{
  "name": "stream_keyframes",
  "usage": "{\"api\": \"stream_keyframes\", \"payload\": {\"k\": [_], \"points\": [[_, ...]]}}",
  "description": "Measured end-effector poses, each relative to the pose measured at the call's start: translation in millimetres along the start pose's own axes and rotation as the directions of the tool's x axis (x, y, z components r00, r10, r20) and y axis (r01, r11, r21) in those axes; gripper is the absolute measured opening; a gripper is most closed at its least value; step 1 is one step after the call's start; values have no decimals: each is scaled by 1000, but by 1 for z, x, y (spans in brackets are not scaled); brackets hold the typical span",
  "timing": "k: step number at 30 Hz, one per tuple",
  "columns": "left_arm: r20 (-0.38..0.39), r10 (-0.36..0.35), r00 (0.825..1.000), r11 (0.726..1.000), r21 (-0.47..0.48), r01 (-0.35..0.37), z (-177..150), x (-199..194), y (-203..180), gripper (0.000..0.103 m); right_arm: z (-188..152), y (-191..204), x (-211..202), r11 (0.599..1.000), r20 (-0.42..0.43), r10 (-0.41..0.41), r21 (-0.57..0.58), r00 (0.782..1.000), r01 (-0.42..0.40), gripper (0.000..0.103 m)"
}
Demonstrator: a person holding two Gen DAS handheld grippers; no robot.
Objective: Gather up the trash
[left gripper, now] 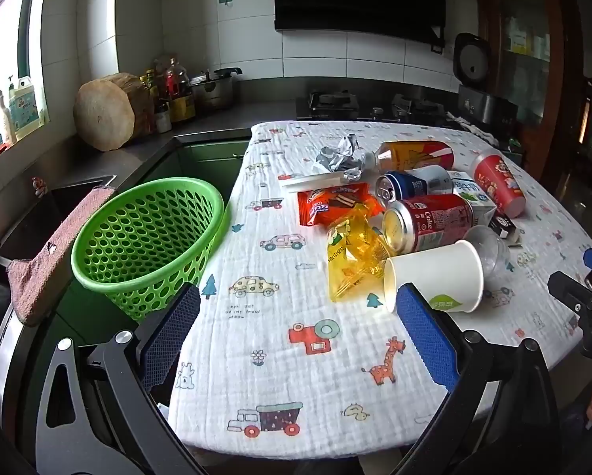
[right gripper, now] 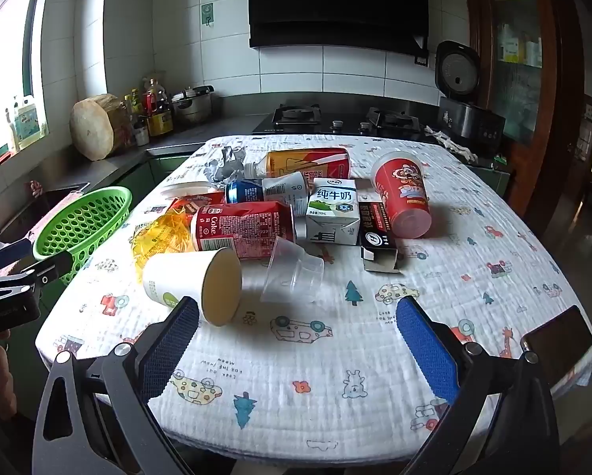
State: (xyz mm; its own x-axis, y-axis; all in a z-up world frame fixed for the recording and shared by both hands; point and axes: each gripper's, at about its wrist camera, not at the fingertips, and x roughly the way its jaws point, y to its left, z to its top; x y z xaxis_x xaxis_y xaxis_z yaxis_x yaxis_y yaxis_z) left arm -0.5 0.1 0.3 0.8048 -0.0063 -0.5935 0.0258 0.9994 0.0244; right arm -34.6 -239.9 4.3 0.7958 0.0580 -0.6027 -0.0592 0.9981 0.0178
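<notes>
At the table's near right edge, only the right wrist view shows a dark phone [right gripper: 559, 342]; both the left gripper [left gripper: 300, 330] and the right gripper [right gripper: 298, 330] gape wide, empty

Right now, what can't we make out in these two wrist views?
- Orange snack wrapper: right wrist view, mostly hidden behind the Coke can.
- Milk carton: left wrist view, largely covered by that can and the blue can.
- Green basket bottom: its near wall hides it in both views.
- Dark flat object: right wrist view, too dim to identify.

Window [left gripper: 3, 79] daylight from left, fisheye-warped edges
</notes>
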Motion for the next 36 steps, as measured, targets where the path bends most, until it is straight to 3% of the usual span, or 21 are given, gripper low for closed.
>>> {"api": "stream_keyframes", "payload": {"k": [36], "points": [[2, -4, 1000, 1000, -12, 4, 5, 1, 2, 98, 1, 0, -6, 1000, 17, 2, -3, 1000, -2, 97]]}}
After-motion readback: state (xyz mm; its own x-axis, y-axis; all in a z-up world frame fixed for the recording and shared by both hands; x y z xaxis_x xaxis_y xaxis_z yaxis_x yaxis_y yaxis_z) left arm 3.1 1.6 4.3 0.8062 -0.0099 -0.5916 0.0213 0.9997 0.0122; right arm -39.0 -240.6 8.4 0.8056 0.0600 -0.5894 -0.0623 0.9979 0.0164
